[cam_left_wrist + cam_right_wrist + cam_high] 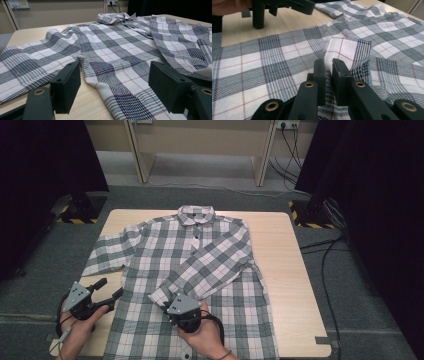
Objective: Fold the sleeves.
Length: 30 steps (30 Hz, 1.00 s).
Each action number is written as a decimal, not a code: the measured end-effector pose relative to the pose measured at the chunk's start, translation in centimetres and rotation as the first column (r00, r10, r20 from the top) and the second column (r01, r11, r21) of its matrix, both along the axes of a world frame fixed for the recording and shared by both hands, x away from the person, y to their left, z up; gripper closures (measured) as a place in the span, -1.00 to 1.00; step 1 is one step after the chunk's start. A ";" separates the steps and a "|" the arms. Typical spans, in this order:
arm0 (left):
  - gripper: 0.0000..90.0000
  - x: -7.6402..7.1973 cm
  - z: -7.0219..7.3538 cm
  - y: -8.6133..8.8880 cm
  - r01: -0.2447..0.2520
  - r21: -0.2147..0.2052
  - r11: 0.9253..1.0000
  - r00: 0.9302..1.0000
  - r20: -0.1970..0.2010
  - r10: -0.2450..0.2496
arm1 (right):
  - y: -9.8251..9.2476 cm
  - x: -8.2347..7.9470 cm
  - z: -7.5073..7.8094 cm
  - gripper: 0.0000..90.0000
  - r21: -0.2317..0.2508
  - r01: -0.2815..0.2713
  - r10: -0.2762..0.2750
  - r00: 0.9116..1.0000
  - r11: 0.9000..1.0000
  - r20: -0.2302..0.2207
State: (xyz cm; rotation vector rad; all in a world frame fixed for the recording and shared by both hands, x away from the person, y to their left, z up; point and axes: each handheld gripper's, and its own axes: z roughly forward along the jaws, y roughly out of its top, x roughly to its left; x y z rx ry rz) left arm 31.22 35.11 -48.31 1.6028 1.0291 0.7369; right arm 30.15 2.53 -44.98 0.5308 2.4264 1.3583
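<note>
Pale wooden table (280,270), set on grey carpet, carries all we list, taken from its near edge outward. Nearest, our right gripper (170,309) sits over the lower front of the checked shirt (150,250); in the right gripper view its jaws (327,72) stand almost together with the cuff (347,51) of the folded sleeve (210,265) between them, the cloth rising from the narrow gap. We cannot tell whether the pads still press it. At the near left corner, our left gripper (111,289) rests beside the shirt's hem edge, its jaws spread wide with nothing between them; the left gripper view shows bare wood and the hem's corner (81,60) lying in the gap. Beyond, the shirt lies flat, front up, buttoned, its right sleeve crossed diagonally over the chest, its other sleeve (107,252) spread out toward the left edge. Farthest on the table, the collar (196,214) points away from us. Behind, black curtains (45,155) flank a wooden frame (135,150).
</note>
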 end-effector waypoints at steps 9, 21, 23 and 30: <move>-0.44 0.0 0.0 0.0 0.000 0.001 1.000 1.000 0.001 0.000 | 1.0 -1.4 1.8 0.19 0.062 -0.087 0.088 0.996 0.994 -0.002; -0.44 0.0 0.0 0.0 0.000 0.002 1.000 1.000 0.000 0.000 | -1.4 0.5 2.0 -0.35 0.028 -0.005 0.006 0.999 1.000 -0.032; -0.44 0.0 0.0 0.0 -0.001 0.003 1.000 1.000 0.000 0.001 | -2.0 0.8 1.9 -0.39 0.021 0.014 -0.014 0.999 1.000 -0.034; -0.44 0.0 0.0 0.0 -0.002 0.002 1.000 1.000 0.000 0.002 | -4.2 1.9 1.7 -0.43 -0.001 0.070 -0.070 0.997 0.998 -0.024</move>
